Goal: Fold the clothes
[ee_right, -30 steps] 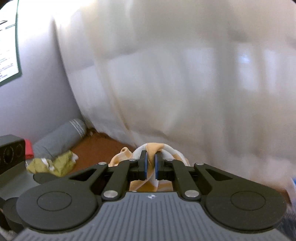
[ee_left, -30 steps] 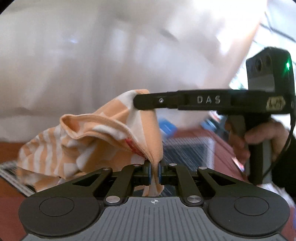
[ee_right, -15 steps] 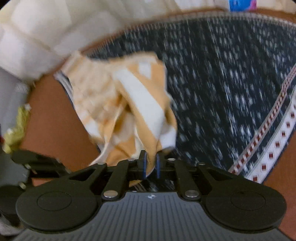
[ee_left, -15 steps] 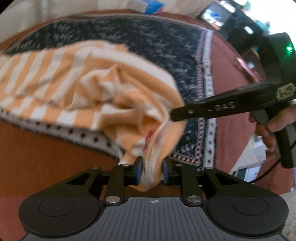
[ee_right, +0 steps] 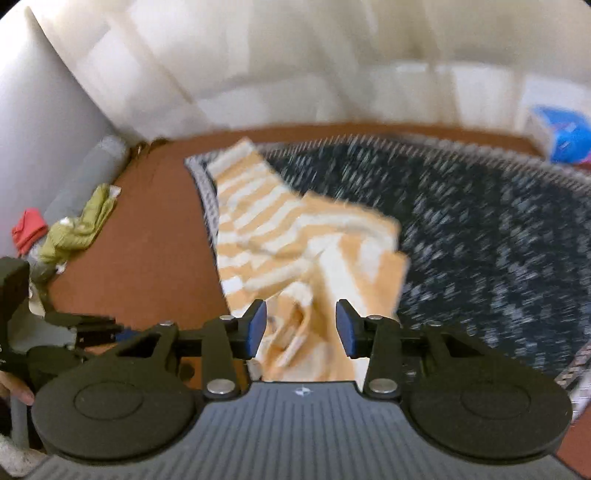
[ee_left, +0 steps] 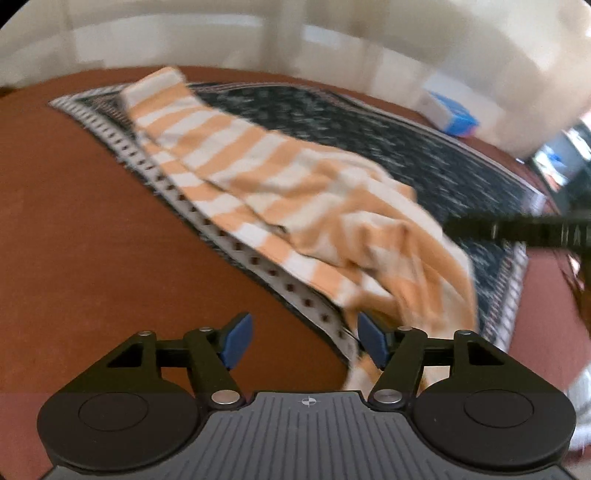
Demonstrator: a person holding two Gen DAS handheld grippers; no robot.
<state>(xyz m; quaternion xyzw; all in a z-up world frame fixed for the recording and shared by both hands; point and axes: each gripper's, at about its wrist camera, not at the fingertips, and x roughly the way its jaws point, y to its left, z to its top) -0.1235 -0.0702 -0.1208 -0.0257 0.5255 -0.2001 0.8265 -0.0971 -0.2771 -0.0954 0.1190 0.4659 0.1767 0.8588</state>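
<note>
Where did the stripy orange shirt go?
The orange-and-white striped shirt lies crumpled along the left edge of the dark patterned rug, right in front of both claws in both wrist views.

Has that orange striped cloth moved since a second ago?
Yes. The striped cloth went down: it hung bunched in front of the white curtain, and now lies spread along the dark patterned rug, released by both opening tongs.

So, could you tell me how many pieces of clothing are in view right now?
3: the orange-striped garment spread along the rug's edge, and an olive-green garment and a red one lying by the wall. More may be hidden outside the views.
</note>
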